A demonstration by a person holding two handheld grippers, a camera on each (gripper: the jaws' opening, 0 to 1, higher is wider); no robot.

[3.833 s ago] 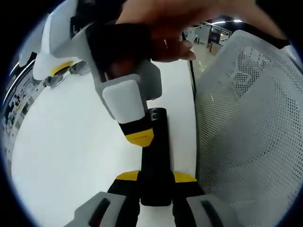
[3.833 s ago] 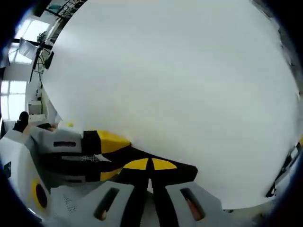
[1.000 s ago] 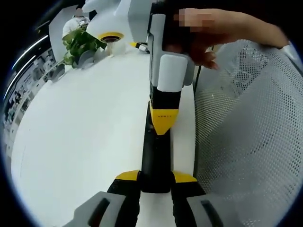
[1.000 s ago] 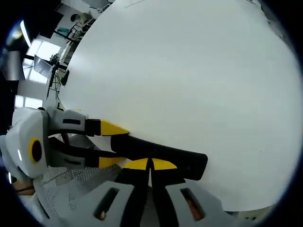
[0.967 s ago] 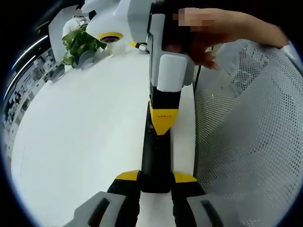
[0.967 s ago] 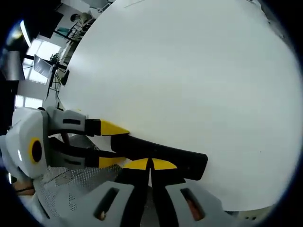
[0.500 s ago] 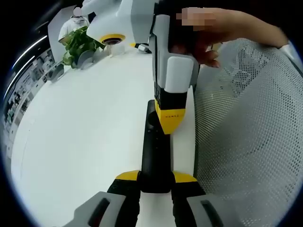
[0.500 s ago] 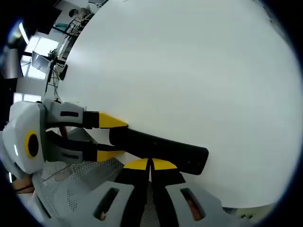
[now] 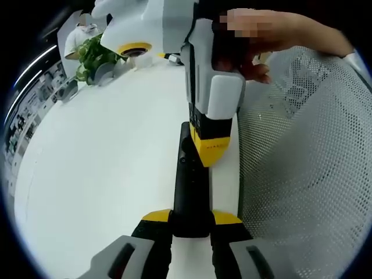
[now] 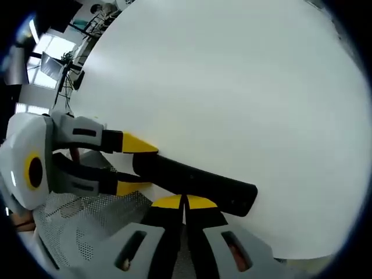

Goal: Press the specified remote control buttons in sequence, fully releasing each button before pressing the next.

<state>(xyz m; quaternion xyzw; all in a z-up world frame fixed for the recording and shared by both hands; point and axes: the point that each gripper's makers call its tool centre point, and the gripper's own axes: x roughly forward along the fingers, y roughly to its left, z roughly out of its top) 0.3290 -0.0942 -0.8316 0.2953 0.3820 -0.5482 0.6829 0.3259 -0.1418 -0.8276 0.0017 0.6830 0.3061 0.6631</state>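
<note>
A black remote control (image 9: 190,183) lies lengthwise over a white table (image 9: 99,174), its near end clamped between the left gripper (image 9: 190,216) jaws. The right gripper (image 9: 213,152), jaws pressed together, hangs just above its far end, beside a mesh chair (image 9: 302,163)

Bright, even light glares off the white table (image 10: 232,87); fisheye edges bend strongly

office/lab | white table (image 9: 104,174) | mesh chair (image 9: 302,163) | potted plant (image 9: 93,55)
</note>
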